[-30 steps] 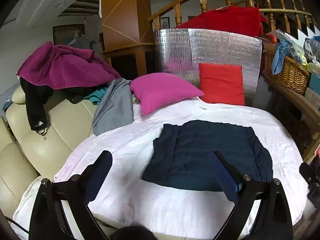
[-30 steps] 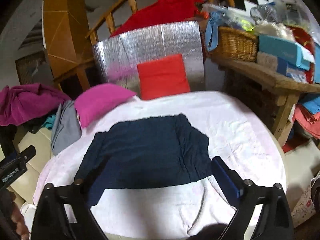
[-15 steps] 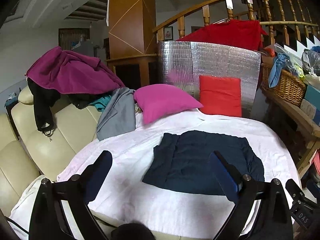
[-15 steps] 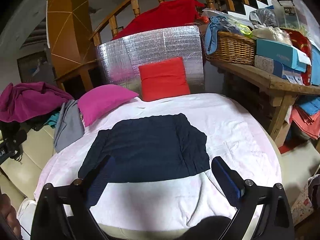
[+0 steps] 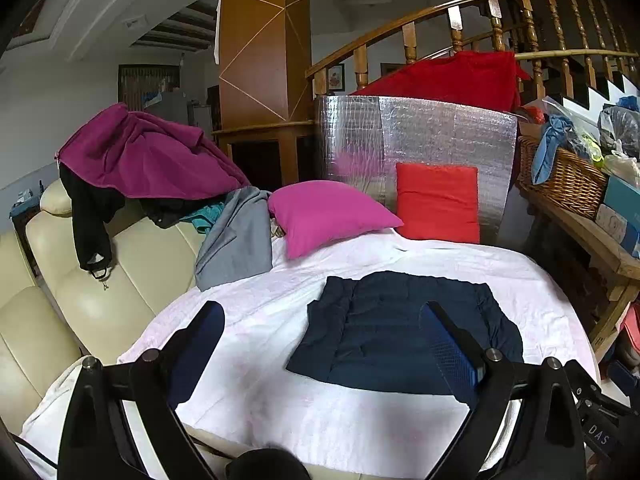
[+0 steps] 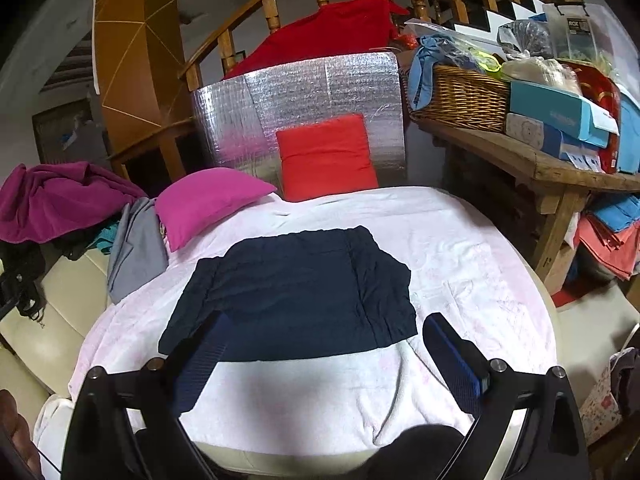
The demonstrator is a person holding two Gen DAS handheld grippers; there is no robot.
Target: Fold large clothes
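- A round surface draped in a pale pink-white cover [image 5: 280,320] fills the middle of both views, with a cream leather sofa [image 5: 80,300] at the left of the frame and a curved wooden stair railing [image 5: 440,12] across the top.
- The dark navy garment [image 6: 296,292] lies flat on the cover as a folded, roughly rectangular shape, at the centre of the right wrist view and right of centre in the left wrist view [image 5: 404,332].
- The left hand-held gripper [image 5: 322,332] sits at the bottom of its frame with its 2 fingers spread wide, gripping nothing, above the cover's near edge.
- The right hand-held gripper [image 6: 324,344] is likewise spread wide and empty, its 2 blue-padded fingers framing the garment's near edge without touching it.
- Behind the garment, a magenta pillow [image 6: 208,204] and a red cushion [image 6: 326,156] stand against a silver foil panel [image 6: 304,92].
- A grey garment [image 5: 236,240] and a purple one [image 5: 148,156] drape over the sofa back.
- A wicker basket [image 6: 460,96] and boxes sit on a wooden counter [image 6: 532,160] at the upper right.
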